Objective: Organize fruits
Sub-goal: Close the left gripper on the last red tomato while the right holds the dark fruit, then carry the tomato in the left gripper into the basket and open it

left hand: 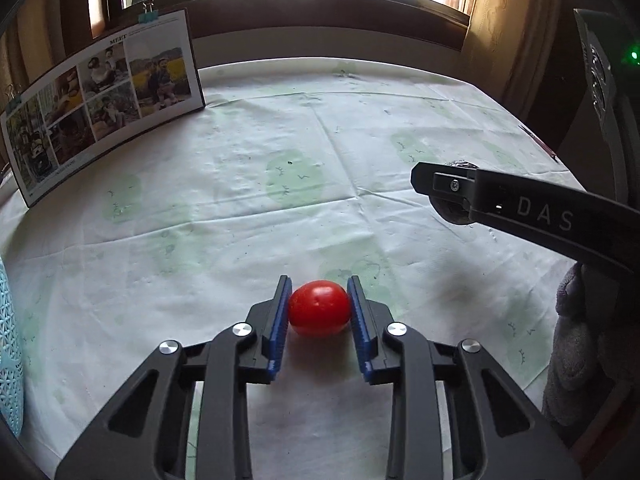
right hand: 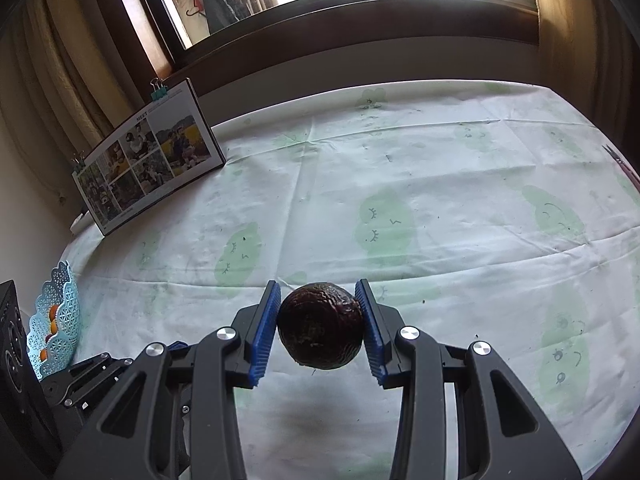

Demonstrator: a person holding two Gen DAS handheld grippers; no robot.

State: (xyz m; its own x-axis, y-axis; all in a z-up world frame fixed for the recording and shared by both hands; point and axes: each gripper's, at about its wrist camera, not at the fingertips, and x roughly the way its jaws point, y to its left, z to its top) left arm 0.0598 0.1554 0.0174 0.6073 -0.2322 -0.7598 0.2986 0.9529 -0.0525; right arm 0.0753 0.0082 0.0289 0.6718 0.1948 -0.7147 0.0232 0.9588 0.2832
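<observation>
Over the worktop (right hand: 440, 184) we hold both fruits, left gripper (left hand: 319, 312) fingers clamped on the tomato (left hand: 319, 314), right gripper (right hand: 320, 326) on the avocado (right hand: 320, 326), next carry them left to the blue basket (right hand: 60, 320).

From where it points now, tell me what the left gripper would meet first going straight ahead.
The left gripper, shut on the red tomato, faces bare green-patterned white tablecloth. The way looks free up to the table's far edge, though depth is unclear.

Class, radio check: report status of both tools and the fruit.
Left tool shut on tomato. Right tool shut on avocado. Basket far left, path clear.
</observation>
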